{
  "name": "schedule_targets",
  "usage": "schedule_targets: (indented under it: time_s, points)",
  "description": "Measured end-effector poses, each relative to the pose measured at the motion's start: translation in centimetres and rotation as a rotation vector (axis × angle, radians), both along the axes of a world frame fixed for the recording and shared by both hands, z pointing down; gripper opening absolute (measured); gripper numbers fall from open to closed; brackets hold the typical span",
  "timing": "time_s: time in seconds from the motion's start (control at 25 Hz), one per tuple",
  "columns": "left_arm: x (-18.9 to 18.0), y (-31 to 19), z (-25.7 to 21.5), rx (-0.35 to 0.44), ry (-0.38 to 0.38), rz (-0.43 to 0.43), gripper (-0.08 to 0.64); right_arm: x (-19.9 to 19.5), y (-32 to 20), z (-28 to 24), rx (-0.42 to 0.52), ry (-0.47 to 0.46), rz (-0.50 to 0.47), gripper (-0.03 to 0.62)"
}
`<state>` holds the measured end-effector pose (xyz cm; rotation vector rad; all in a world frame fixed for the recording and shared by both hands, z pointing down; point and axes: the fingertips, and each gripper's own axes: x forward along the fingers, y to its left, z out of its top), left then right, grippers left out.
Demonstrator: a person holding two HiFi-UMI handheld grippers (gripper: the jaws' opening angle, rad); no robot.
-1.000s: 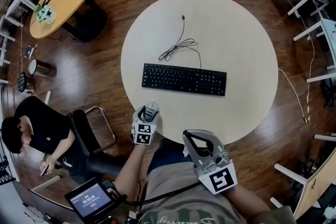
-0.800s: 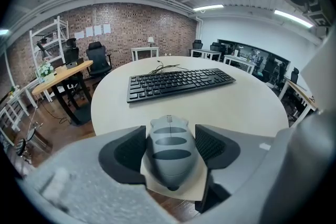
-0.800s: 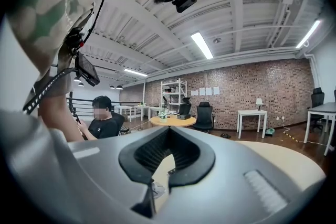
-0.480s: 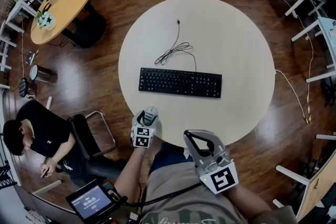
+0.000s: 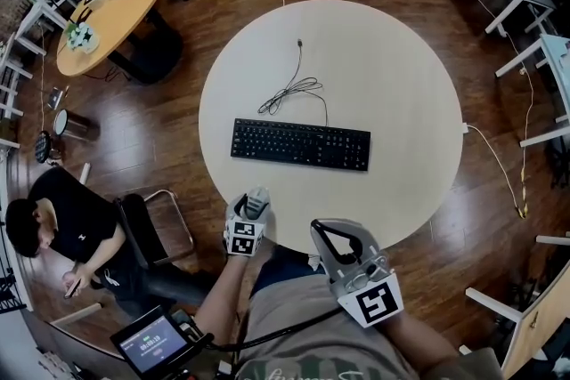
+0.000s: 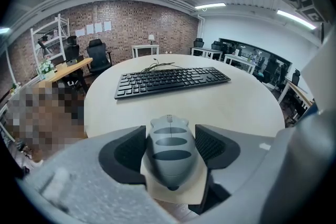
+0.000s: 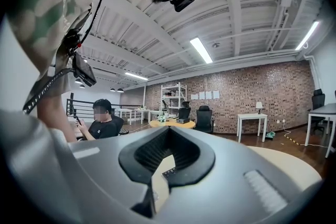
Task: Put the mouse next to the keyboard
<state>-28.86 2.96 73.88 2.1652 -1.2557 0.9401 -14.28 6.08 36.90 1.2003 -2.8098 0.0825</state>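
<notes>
Both jaws of our left tool pinch the grey mouse by its sides, nose forward, which we judge suits setting it down beside the black keyboard. Our right tool is pressed together on nothing, idle near our body. Only the head view shows the mouse hanging at the table's near edge, well short of the keyboard. Only the left gripper view shows the grip.
</notes>
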Motion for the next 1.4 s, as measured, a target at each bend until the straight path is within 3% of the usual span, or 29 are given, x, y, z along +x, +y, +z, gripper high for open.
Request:
schedule_targets:
  time_s: [0.76, 1.24, 1.4]
  points:
    - [2.7, 2.0, 0.7, -0.008, -0.034, -0.031, 0.307, 1.3, 0.9, 0.8, -0.046, -0.011, -0.093, 0.002]
    - [4.5, 2.5, 0.4, 0.017, -0.04, -0.014, 0.308, 2.7, 0.6, 1.2, -0.066, -0.004, -0.09, 0.002]
    - [5.0, 3.2, 0.6, -0.019, -0.061, -0.039, 0.308, 4.1, 0.3, 0.4, -0.03, -0.005, -0.064, 0.002]
